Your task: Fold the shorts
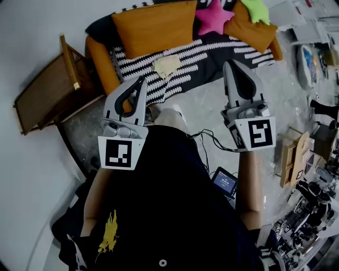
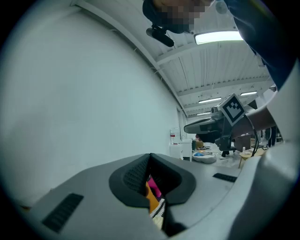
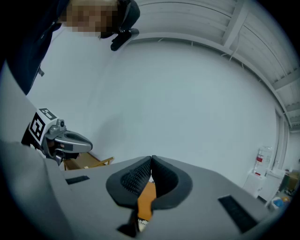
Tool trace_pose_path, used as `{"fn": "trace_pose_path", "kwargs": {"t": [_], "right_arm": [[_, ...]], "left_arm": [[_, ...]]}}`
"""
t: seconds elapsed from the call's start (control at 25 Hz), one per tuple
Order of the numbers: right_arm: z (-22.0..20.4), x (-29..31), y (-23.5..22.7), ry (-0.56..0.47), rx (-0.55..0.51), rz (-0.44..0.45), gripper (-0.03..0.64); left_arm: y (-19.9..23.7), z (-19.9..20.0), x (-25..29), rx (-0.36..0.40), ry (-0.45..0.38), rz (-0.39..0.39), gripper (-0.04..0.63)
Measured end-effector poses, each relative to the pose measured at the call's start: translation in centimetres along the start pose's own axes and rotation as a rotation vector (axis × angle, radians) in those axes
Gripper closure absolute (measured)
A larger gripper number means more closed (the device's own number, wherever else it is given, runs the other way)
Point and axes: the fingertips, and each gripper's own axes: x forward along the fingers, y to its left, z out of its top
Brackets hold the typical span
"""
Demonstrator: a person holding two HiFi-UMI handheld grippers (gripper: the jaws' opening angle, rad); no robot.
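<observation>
The shorts (image 1: 167, 64), a small pale yellow crumpled cloth, lie on the black-and-white striped blanket (image 1: 212, 55) of a sofa ahead. My left gripper (image 1: 141, 82) is held level in front of my chest, short of the sofa, its jaws shut with nothing between them. My right gripper (image 1: 231, 64) hovers to the right of the shorts, also shut and empty. In the left gripper view the left gripper (image 2: 150, 157) has its pads pressed together, and the right gripper (image 2: 206, 125) shows beyond. The right gripper view shows the right gripper (image 3: 151, 160) shut too.
Orange cushions (image 1: 153, 24), a pink star pillow (image 1: 213, 17) and a green one (image 1: 256, 9) line the sofa's back. A wooden chair (image 1: 50, 92) stands at the left. Cables (image 1: 204, 138) and a small screen device (image 1: 225, 182) lie on the floor; cluttered gear sits right.
</observation>
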Motion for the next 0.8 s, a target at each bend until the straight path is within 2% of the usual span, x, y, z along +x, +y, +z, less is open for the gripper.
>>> {"fn": "trace_pose_path", "kwargs": {"t": [0.24,0.8], "right_arm": [[0.7,1.1,1.2,-0.026,-0.025,0.053,0.6],[0.8,3.1,1.4,0.017,-0.013,0.045,0.601]], "left_arm": [[0.1,-0.2,0.2,-0.002,0.021,-0.022,0.583],[1.7,0.7,1.9,-0.01,-0.011,-0.042,0.583]]}}
